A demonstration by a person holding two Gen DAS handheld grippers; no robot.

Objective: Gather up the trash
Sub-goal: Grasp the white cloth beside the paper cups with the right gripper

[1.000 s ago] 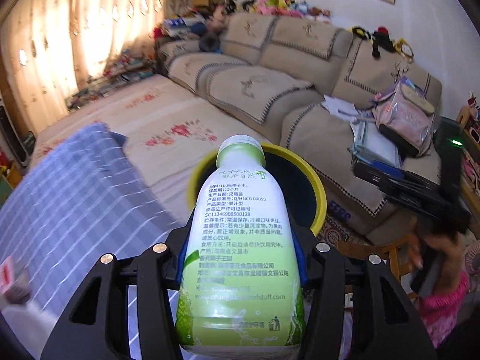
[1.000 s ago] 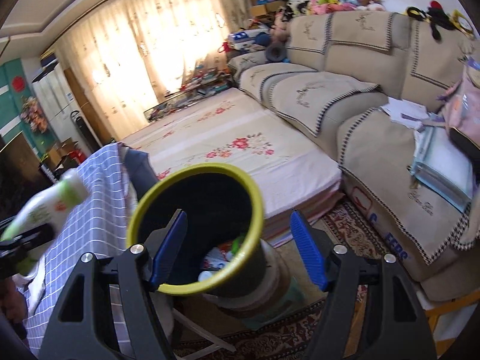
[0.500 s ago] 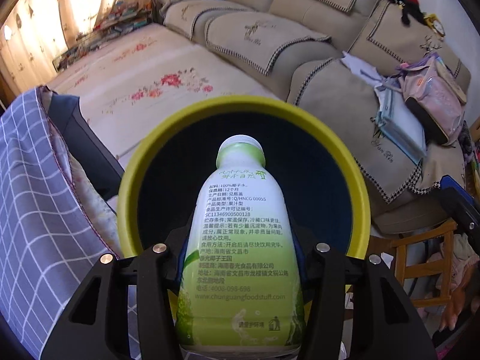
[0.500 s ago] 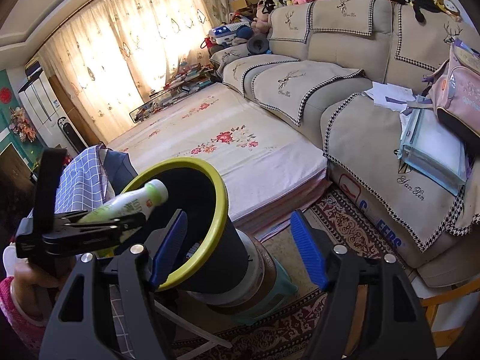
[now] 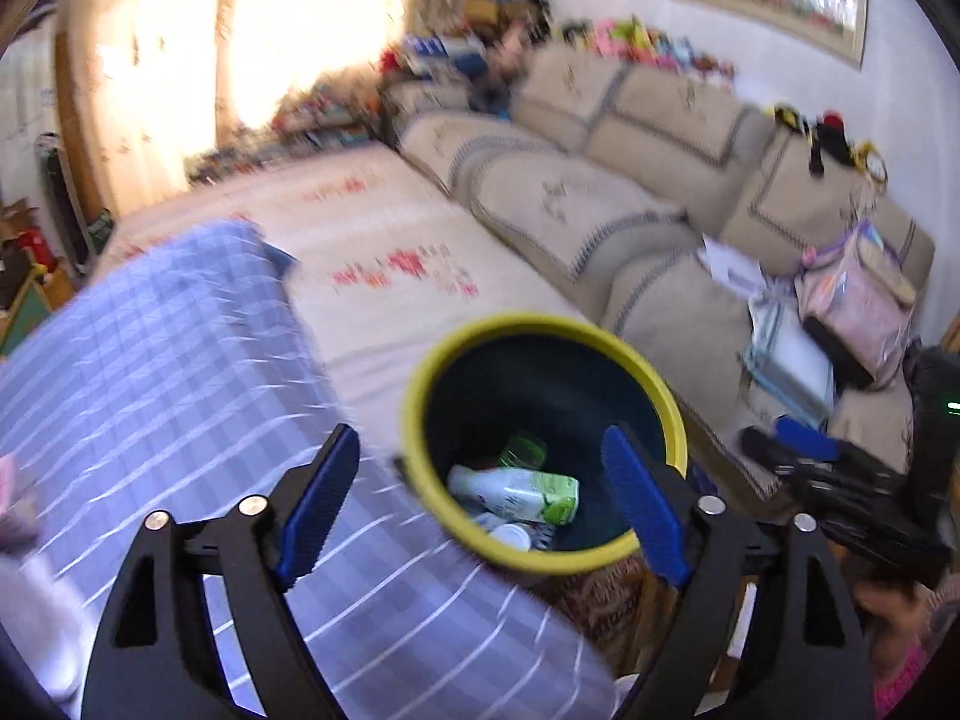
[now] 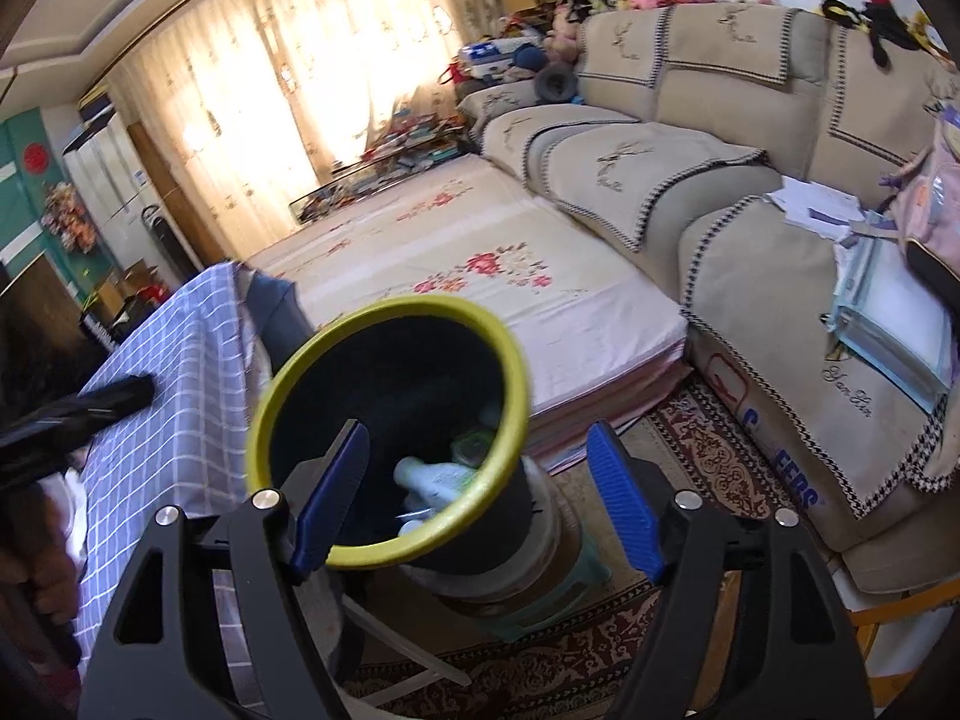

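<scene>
A black trash bin with a yellow rim (image 5: 420, 372) (image 6: 510, 354) stands beside the table. A white and green drink bottle (image 5: 516, 491) (image 6: 435, 477) lies inside it among other trash. My left gripper (image 5: 480, 483) is open and empty, above the table edge and just short of the bin. My right gripper (image 6: 474, 474) is open and empty, over the near side of the bin. The left view is blurred.
A blue checked tablecloth (image 5: 150, 360) (image 6: 174, 372) covers the table to the left of the bin. A floral mattress (image 6: 480, 276) and a beige sofa (image 6: 720, 168) with bags and papers lie beyond. A patterned rug (image 6: 708, 456) covers the floor.
My left gripper opened and the bottle dropped into the bin. The left gripper then pulled back and up from the bin. The right gripper shifted slightly closer to the bin.
</scene>
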